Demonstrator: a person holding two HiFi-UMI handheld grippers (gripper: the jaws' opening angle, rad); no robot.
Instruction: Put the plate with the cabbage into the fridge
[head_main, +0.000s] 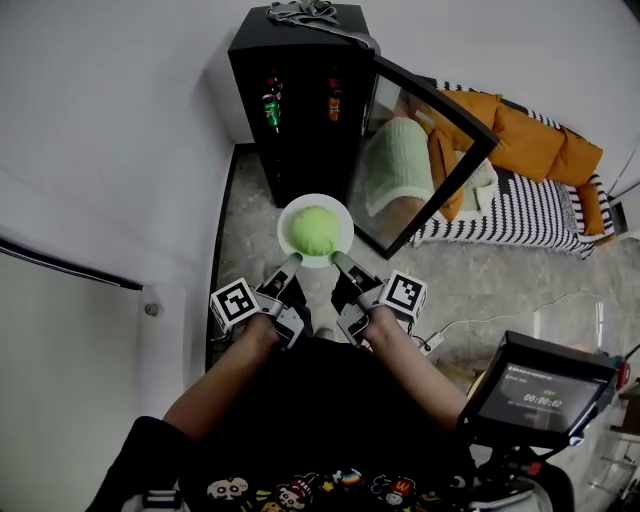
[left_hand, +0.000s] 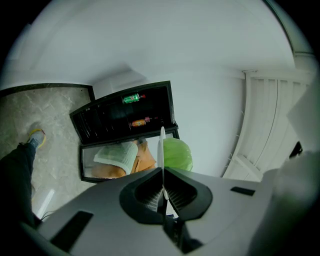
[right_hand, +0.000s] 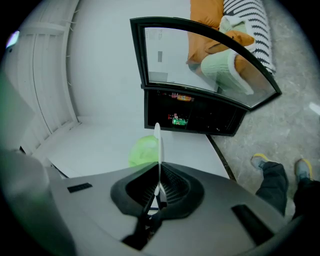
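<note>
Left gripper (head_main: 293, 261) and right gripper (head_main: 340, 260) clamp the plate (head_main: 283, 226), seemingly level, cabbage (head_main: 314, 229) on top.

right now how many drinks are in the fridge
2: a green can at left in the fridge, an orange bottle at right; the dark interior may hide more.

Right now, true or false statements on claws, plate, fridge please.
1. Left claw and right claw both clamp the plate by its rim. True.
2. The fridge door is shut. False: it stands open.
3. The cabbage sits on the plate. True.
4. The fridge is empty. False: a green can and an orange bottle are inside.
</note>
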